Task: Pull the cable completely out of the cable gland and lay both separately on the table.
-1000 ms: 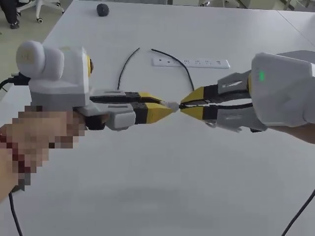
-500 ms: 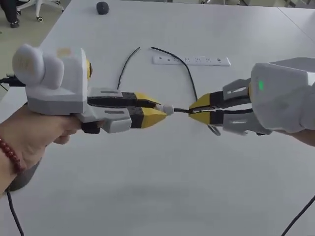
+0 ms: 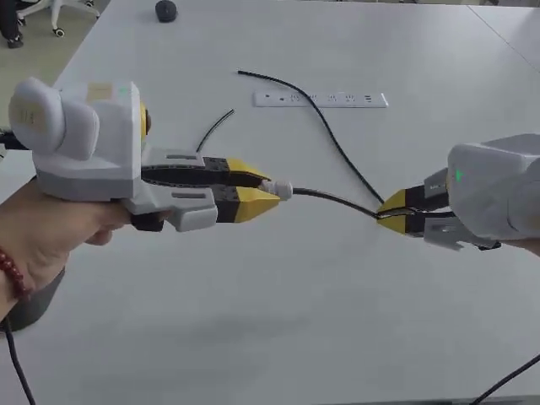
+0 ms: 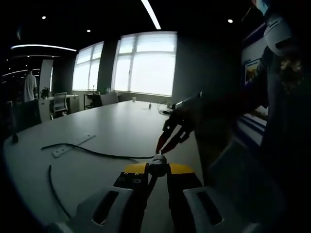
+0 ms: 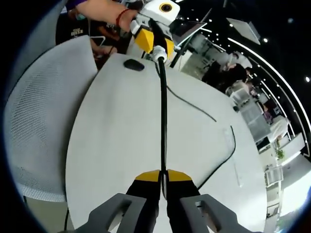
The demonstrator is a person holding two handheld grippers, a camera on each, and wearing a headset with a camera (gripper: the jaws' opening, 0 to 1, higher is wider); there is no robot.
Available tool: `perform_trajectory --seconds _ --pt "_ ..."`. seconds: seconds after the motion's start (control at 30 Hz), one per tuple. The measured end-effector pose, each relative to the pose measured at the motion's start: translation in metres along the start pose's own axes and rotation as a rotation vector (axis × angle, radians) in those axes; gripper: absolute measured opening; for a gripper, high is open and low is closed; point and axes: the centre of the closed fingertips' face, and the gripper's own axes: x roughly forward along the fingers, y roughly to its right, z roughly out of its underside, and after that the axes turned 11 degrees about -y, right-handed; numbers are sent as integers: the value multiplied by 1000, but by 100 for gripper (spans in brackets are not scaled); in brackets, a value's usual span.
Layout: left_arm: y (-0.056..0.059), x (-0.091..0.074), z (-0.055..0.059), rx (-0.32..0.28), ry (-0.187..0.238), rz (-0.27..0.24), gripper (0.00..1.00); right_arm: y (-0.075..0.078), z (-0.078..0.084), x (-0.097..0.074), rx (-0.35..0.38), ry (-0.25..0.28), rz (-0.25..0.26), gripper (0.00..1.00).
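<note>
Two handheld claws face each other tip to tip above a plain white counter [image 3: 253, 337]. In the head view the left claw [image 3: 268, 191] comes in from 9 o'clock. A bare hand [image 3: 51, 236] with a red bead bracelet [image 3: 12, 272] at the wrist holds it level. Its yellow-tipped jaws are pinched narrow around a small white plastic cable gland [image 3: 281, 191], which pokes out past the tips and hangs clear of the counter.

The right claw [image 3: 390, 216] comes in from 3 o'clock, a little lower and well apart from the left one. Its jaws are pressed together on a long black cable [image 3: 333, 201]. The cable runs out of the gland, spans the air to the right claw, then trails over the counter toward 11 o'clock, past a flat white power strip [image 3: 337, 100].

A short black wire [image 3: 216, 128] lies toward 10 o'clock. Its near end passes behind the left claw, and I cannot tell whether it joins the cable. A dark rounded object [image 3: 166, 10] sits at the far edge near 11 o'clock.

In the right gripper view the cable [image 5: 163, 121] rises straight from that claw [image 5: 163, 178] at 6 o'clock. It ends at the gland [image 5: 158, 53] in the left claw [image 5: 155, 46] at 12 o'clock.

In the left gripper view the gland [image 4: 157, 163] sits at the jaw tips, with the right claw [image 4: 170, 138] just beyond at 12 o'clock.
</note>
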Motion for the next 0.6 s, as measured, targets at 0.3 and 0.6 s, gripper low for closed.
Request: perform_trajectory --seconds 0.3,0.6 --pt "0 7 0 23 -13 17 16 5 40 17 77 -77 -24 0" --pt "2 11 3 42 -25 24 16 16 68 32 129 -137 -50 0"
